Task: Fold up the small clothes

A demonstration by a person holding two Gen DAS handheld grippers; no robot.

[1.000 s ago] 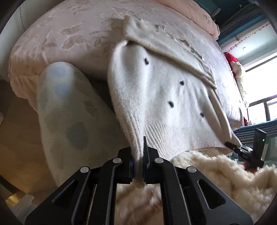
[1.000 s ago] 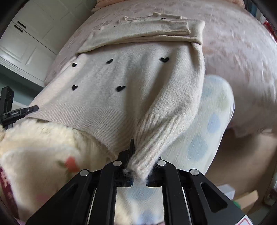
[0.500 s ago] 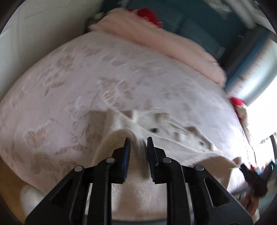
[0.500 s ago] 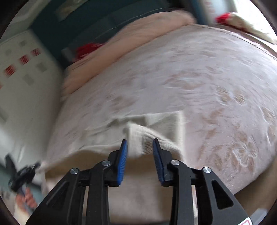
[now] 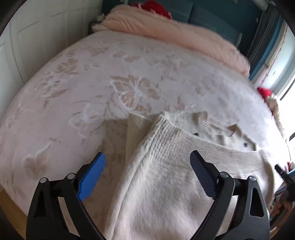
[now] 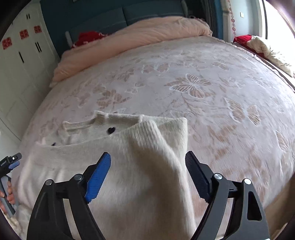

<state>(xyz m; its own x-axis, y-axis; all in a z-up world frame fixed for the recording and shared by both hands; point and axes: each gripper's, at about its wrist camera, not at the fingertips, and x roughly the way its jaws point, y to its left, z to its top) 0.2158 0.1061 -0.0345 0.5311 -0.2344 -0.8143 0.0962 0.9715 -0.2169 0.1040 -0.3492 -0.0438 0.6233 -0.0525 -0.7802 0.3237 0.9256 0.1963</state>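
Both claws spread wide, empty, left gripper (image 5: 147, 166) and right gripper (image 6: 147, 166) hovered over the cream sweater (image 6: 140, 158) lying folded on the bedspread (image 6: 202, 73); looked soft, light, floppy, so I'd pinch the ribbed hem (image 5: 166, 133) corners, not mid-panel.

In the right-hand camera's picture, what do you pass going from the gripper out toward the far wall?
Right gripper, open → cream sweater with black hearts → butterfly-patterned bedspread → pink duvet → teal headboard.
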